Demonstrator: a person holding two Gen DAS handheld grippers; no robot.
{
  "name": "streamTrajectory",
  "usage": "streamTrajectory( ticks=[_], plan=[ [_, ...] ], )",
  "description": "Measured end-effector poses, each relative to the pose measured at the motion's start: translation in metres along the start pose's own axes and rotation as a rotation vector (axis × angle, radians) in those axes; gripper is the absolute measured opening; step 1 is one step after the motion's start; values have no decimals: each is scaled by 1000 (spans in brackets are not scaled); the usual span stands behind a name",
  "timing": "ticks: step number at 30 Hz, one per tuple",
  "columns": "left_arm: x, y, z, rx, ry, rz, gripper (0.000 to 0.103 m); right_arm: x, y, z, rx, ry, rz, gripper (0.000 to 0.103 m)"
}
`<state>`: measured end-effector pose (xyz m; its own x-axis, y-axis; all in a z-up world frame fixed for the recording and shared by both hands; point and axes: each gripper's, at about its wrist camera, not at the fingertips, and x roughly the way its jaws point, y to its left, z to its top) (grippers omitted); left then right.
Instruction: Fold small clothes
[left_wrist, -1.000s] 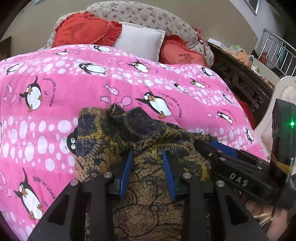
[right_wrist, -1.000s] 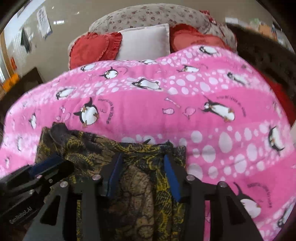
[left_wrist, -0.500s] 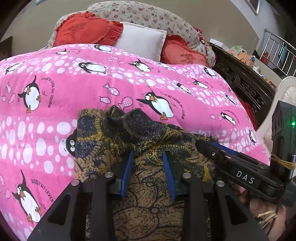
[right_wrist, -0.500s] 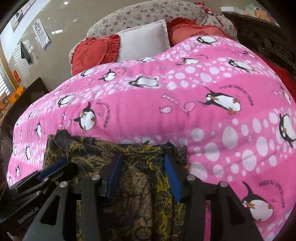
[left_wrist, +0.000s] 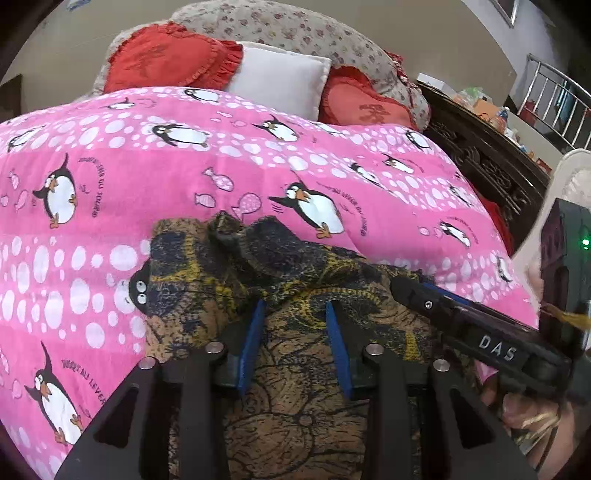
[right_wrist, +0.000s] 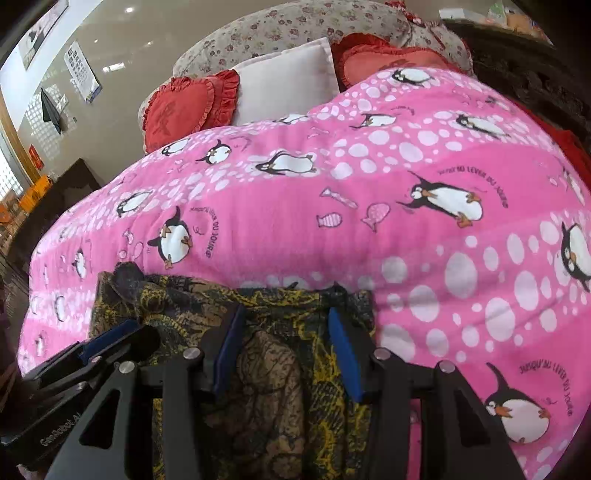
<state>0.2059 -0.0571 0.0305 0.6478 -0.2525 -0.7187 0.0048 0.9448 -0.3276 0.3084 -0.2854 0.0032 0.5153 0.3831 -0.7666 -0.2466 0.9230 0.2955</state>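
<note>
Both grippers parted over garment (left_wrist: 295, 387) on blanket (left_wrist: 258, 184); left gripper (left_wrist: 295, 347) just widening, right gripper (right_wrist: 284, 354) gripping nothing.

garment (left_wrist: 295, 369): dark navy, brown and yellow patterned cloth
state: rumpled, bunched at its far edge
place: lying on pink penguin blanket (left_wrist: 147, 184)

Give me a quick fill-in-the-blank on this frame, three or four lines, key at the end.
1. The dark patterned garment lies on a pink blanket printed with ____.
2. The plain pillow between the two red heart cushions is ____.
3. The pads on both grippers' fingers are coloured ____.

Missing words: penguins; white; blue
</note>
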Motion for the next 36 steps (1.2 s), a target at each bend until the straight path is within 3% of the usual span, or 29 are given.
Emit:
streamTrajectory(
  ticks=[3, 5, 8, 10, 13, 14, 16, 18, 22, 24, 26, 30, 31, 34, 36],
  plan=[
    [-26, 2, 5, 11, 107, -61, 26, -14, -11, 4, 70, 99, 51, 52],
    [-46, 6, -3, 9, 146, -111, 31, -50, -17, 3, 71, 56, 26, 56],
    [-83, 30, -30, -1, 103, -122, 43, -100, -34, -15, 72, -35, 47, 76],
    [-88, 47, -53, -46, 109, -145, 44, -114, -45, -35, 72, -24, 81, 76],
    [-78, 62, -84, -140, 175, -214, 44, -110, -55, -67, 79, 56, 157, 76],
    [-83, 63, -92, -140, 118, -236, 48, -106, -57, -78, 81, 83, 186, 76],
    [-84, 61, -98, -134, 104, -266, 52, -92, -58, -94, 91, 142, 223, 77],
    [-82, 59, -96, -138, 111, -287, 55, -94, -58, -100, 71, 88, 246, 83],
    [-68, 58, -84, -172, 149, -362, 55, -81, -49, -90, 15, 114, 347, 84],
    [-64, 60, -81, -192, 124, -375, 55, -71, -43, -81, -30, 105, 384, 81],
    [-62, 61, -80, -189, 98, -374, 55, -62, -41, -73, -27, 88, 384, 70],
    [-63, 55, -85, -139, 32, -363, 54, -52, -42, -68, -18, 87, 432, 61],
    [-64, 54, -86, -129, 24, -370, 54, -54, -43, -69, -10, 79, 458, 51],
    [-65, 60, -87, -149, 15, -353, 39, -57, -46, -72, -3, 56, 526, 44],
    [-62, 66, -86, -182, 16, -331, 20, -50, -47, -72, 19, 81, 503, 44]
  ],
)
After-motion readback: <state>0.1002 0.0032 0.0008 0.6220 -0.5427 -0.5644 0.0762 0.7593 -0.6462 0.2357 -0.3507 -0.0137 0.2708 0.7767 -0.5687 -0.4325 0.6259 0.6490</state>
